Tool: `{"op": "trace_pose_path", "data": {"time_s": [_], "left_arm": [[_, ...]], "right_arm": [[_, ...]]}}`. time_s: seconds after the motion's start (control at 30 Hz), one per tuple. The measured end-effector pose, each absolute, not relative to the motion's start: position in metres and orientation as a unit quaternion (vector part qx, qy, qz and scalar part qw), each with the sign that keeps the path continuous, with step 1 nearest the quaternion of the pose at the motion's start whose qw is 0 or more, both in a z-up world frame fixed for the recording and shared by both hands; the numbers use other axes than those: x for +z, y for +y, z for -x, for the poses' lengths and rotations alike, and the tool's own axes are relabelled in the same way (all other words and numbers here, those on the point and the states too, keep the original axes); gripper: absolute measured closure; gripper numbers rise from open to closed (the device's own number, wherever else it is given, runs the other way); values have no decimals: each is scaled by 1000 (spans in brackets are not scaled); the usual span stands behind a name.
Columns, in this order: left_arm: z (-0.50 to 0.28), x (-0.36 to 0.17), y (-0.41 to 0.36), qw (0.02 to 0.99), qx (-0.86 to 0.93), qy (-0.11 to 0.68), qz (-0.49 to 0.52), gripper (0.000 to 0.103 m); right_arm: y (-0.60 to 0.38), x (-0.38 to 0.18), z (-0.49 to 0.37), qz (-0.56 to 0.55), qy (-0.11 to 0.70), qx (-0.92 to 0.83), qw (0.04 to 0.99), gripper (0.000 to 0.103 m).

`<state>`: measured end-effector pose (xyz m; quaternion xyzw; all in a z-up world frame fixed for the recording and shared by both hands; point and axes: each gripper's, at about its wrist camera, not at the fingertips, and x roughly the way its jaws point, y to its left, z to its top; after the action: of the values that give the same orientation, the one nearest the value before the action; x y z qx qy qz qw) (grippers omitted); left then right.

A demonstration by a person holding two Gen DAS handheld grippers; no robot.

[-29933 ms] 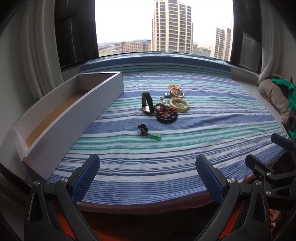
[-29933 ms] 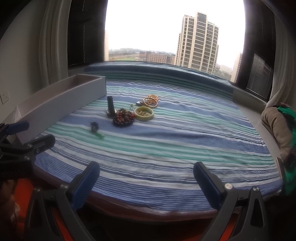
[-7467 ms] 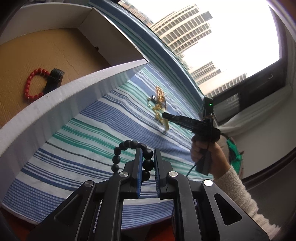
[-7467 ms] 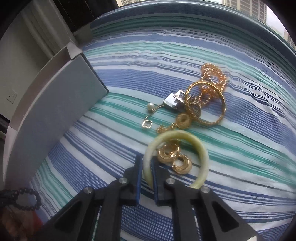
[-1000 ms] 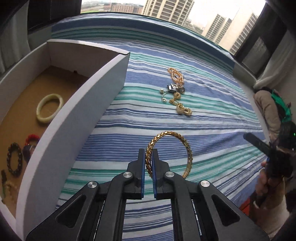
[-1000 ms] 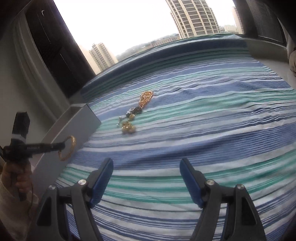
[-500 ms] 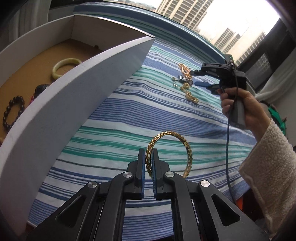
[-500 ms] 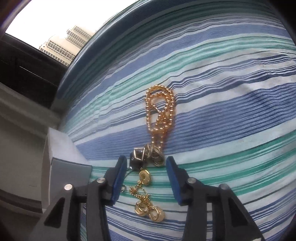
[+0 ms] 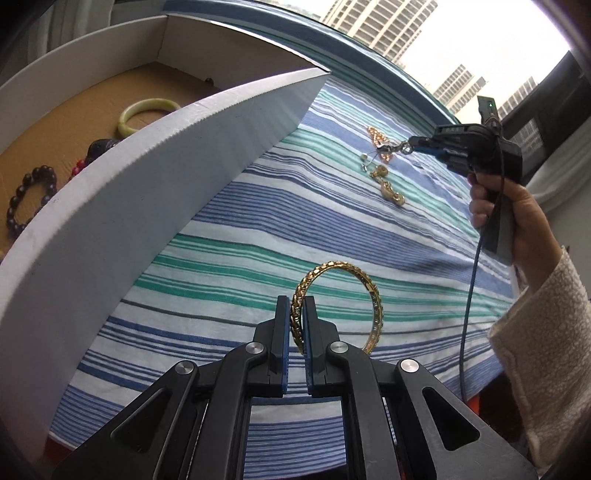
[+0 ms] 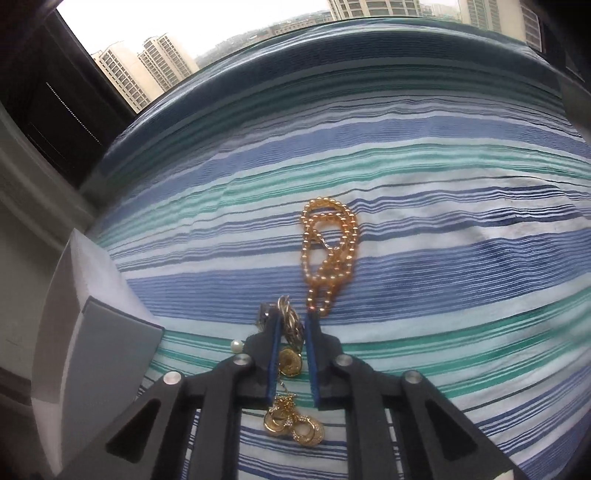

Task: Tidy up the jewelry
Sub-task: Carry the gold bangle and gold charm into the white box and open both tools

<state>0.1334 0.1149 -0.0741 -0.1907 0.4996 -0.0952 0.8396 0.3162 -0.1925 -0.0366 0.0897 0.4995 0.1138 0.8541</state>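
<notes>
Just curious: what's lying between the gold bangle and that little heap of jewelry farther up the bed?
Nothing; the left wrist view shows only bare striped sheet between the bangle and the heap.

Blue, green & white striped sheet (image 10: 424, 206) covers the bed. Tower blocks (image 9: 384, 22) show thru the window w/ pale sky (image 10: 207, 18).

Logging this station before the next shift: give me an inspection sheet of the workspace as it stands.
Surface: striped cloth, bare around the jewelry.
Job's things: gold bangle in the left tool; silver rings in the right tool, its jaws just closed; gold bead chain and gold earrings on the cloth; green bangle and dark bead bracelet in the box.
Clutter: nothing seen.
Cables: blue cable hanging from the right tool.
Surroundings: window, towers.
</notes>
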Motion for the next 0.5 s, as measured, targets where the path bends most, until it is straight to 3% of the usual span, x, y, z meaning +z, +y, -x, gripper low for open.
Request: {"op": "trace_pose_path", "data": {"time_s": [0.5], "left_arm": [[-110,2,157,854,-106,448,241,99]], "right_arm": [[-157,78,-254,-57,427,230,873,97]]}}
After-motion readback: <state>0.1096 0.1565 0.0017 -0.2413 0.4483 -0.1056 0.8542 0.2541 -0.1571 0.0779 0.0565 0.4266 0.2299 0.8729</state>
